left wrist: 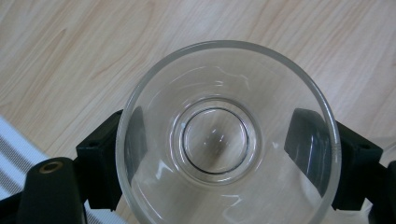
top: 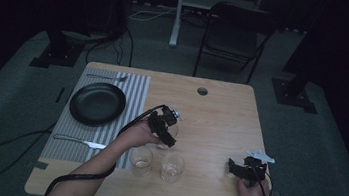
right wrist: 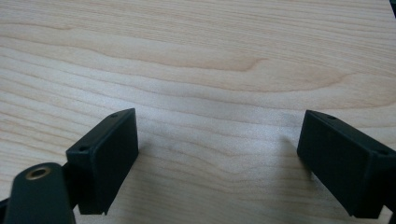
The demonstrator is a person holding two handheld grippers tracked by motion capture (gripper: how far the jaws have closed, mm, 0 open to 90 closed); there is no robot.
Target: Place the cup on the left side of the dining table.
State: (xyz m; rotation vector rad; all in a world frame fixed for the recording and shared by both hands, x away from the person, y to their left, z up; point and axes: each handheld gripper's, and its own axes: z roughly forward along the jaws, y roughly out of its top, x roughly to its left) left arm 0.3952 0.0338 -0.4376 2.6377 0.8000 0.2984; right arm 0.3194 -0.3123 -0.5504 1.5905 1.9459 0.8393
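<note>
High view: the left gripper (top: 168,127) has its jaws pinching an empty glass (left wrist: 228,135) held upright above the wooden surface (top: 220,119), just behind two other glasses (top: 157,164), while the right gripper (top: 242,169) rests well apart, jaws spread.

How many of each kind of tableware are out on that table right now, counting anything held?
Clear glasses: 3, two standing and one held in the left gripper
Black plate: 1
Knife: 1
Utensil beyond the plate: 1
Striped placemat: 1
Total: 7
</note>
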